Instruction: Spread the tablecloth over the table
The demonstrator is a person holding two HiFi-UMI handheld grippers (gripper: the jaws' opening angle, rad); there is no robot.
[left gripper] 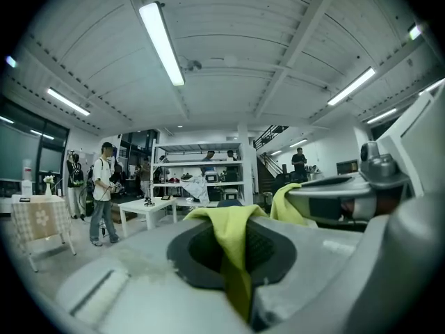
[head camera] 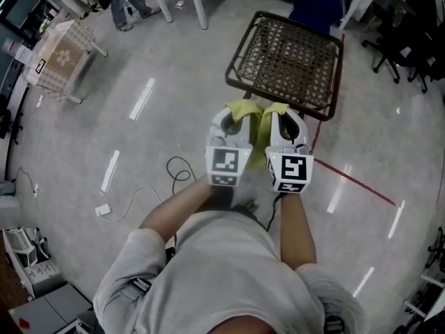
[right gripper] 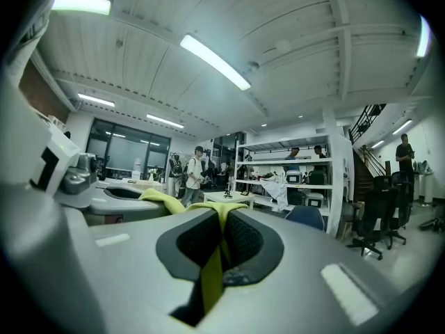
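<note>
Both grippers are being held side by side in front of the person, pointing forward. The left gripper (head camera: 235, 120) is clamping shut on a bunched fold of the yellow-green cloth (head camera: 259, 134). In the left gripper view the fabric is running down through the dark pocket between the closed jaws and spilling over their front edge. The right gripper (head camera: 284, 120) is doing the same, jaws pressed together on another fold, with a thin strip of cloth hanging through the slot in its own view. The cloth is bridging the short gap between the two grippers and draping down between them, still crumpled, not opened out. The table (head camera: 288, 58), a dark wire-mesh top on a dark frame, is standing just ahead of the gripper tips. Its mesh is showing bare, and the cloth is hanging short of its near edge without touching it. Far off to the left of the left gripper a small checked-cloth stand (head camera: 59, 58) is sitting on the floor. A cable (head camera: 177, 167) is lying on the floor beside the left gripper, on its left. A red line (head camera: 354, 181) is running across the floor to the right of the right gripper.
</note>
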